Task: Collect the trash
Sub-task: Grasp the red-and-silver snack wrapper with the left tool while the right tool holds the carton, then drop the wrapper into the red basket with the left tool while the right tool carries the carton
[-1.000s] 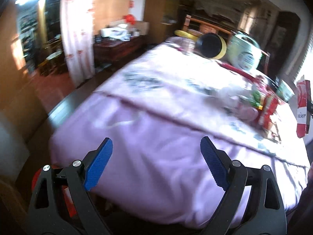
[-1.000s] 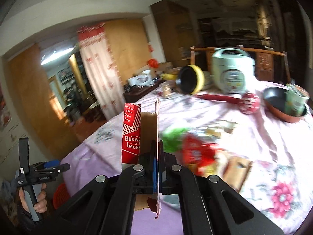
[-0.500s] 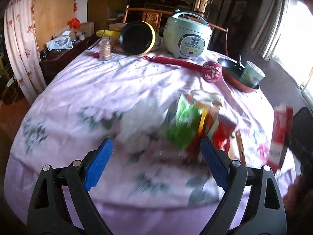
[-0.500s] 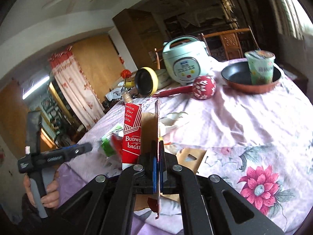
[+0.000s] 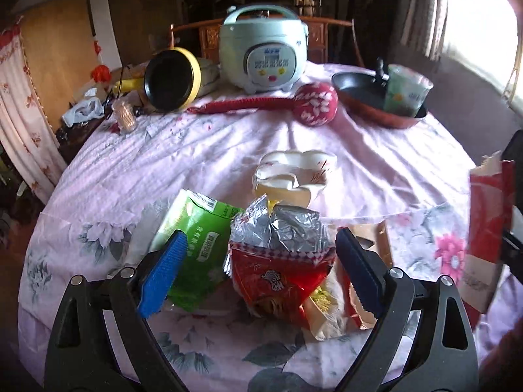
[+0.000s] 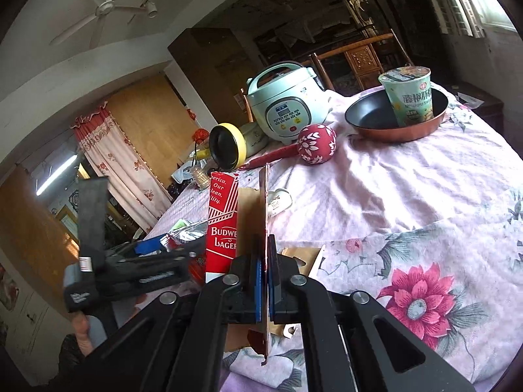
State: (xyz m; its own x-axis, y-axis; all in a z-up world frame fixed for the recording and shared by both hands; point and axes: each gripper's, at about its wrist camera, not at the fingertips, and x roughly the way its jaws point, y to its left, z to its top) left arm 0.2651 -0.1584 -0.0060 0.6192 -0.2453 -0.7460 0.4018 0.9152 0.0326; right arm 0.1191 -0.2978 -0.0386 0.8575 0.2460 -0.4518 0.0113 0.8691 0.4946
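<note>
A pile of trash lies on the pink flowered tablecloth [image 5: 376,170]: a torn red snack bag with silver lining [image 5: 278,261], a green packet [image 5: 199,245], a crushed white paper cup [image 5: 294,176] and a brown card piece [image 5: 369,238]. My left gripper [image 5: 260,272] hovers open just above the pile, with the red bag and part of the green packet between its blue pads. My right gripper [image 6: 265,271] is shut on a flattened red beer carton [image 6: 222,228], held upright to the right of the pile. The same carton [image 5: 487,228] shows at the right edge of the left wrist view.
At the back of the table stand a pale green rice cooker [image 5: 263,49], a yellow pan on its side [image 5: 170,78], a red ladle [image 5: 313,104] and a copper frying pan [image 5: 369,98] holding a noodle cup [image 5: 405,88]. A curtain [image 5: 19,114] hangs left.
My left gripper swung from the table's near edge to above the trash pile, still open. My right gripper rolled and sank a little, keeping the carton.
</note>
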